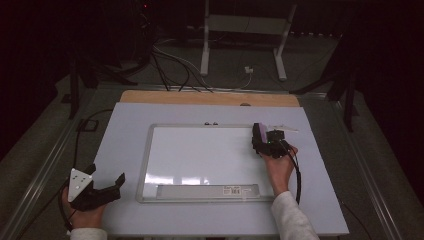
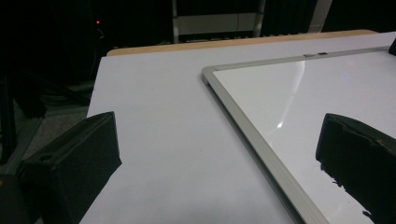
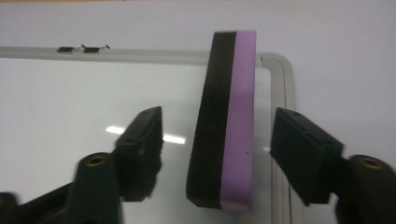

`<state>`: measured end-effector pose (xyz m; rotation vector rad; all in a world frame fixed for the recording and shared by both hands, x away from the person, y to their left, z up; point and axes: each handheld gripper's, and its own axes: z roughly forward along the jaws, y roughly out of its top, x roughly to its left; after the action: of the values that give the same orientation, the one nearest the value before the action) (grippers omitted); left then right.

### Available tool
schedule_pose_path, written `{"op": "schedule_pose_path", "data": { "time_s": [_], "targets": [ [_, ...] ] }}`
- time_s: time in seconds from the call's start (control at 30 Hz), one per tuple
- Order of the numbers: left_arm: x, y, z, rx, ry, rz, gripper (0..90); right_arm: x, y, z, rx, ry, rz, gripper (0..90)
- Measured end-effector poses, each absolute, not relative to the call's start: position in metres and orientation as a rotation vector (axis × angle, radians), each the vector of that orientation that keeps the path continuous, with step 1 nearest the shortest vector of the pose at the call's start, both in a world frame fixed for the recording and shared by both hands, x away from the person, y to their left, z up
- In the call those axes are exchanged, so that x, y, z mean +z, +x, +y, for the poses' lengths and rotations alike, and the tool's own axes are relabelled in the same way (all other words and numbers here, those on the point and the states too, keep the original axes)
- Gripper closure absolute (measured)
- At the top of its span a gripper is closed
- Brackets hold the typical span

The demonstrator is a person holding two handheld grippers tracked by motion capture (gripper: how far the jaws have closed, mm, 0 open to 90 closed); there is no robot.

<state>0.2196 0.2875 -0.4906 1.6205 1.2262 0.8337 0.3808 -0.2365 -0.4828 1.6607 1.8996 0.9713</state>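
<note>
A white whiteboard [image 1: 200, 155] in a silver frame lies flat on the table. An eraser [image 1: 259, 134], black felt on one side and purple foam on the other, stands on edge near the board's far right corner. My right gripper [image 1: 261, 142] straddles it. In the right gripper view the eraser [image 3: 224, 121] is between the jaws, with a gap on each side and neither pad touching it, so my right gripper [image 3: 219, 135] is open. My left gripper [image 1: 106, 173] rests at the table's front left, open and empty. In its own view my left gripper [image 2: 219, 154] faces the board's frame [image 2: 243, 126].
The pale tabletop [image 1: 125, 130] has a wooden strip [image 1: 210, 98] along its far edge. A grey tray with a barcode label [image 1: 207, 190] runs along the board's near side. A small pale object [image 1: 284, 128] lies just beyond the right gripper. Cables [image 1: 172, 65] and a stand's legs [image 1: 205, 45] are on the floor behind.
</note>
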Motion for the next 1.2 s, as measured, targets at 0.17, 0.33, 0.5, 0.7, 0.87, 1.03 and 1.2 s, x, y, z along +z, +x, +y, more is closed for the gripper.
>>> {"op": "schedule_pose_path", "data": {
  "time_s": [0.17, 0.33, 0.5, 0.7, 0.87, 1.03, 1.2],
  "targets": [
    [-0.490, 0.219, 0.288, 0.835, 1.621, 1.225, 0.6, -0.472, 0.374, -0.239, 1.035, 1.570, 1.926, 20.3],
    [-0.489, 0.218, 0.288, 0.837, 1.613, 1.225, 0.6, -0.459, 0.362, -0.248, 1.100, 1.492, 1.964, 12.3],
    [-0.487, 0.217, 0.288, 0.839, 1.607, 1.220, 0.6, -0.452, 0.341, -0.261, 1.151, 1.406, 2.002, 3.5],
    [-0.483, 0.216, 0.288, 0.841, 1.587, 1.215, 0.6, -0.449, 0.313, -0.273, 1.194, 1.292, 2.007, 1.5],
    [-0.481, 0.215, 0.288, 0.845, 1.577, 1.210, 0.6, -0.452, 0.295, -0.283, 1.213, 1.235, 1.990, 0.4],
    [-0.479, 0.213, 0.288, 0.850, 1.572, 1.206, 0.6, -0.457, 0.278, -0.294, 1.246, 1.204, 1.959, 0.4],
    [-0.479, 0.214, 0.288, 0.846, 1.564, 1.206, 0.6, -0.467, 0.266, -0.306, 1.278, 1.220, 1.929, 0.5]
  ]
}}
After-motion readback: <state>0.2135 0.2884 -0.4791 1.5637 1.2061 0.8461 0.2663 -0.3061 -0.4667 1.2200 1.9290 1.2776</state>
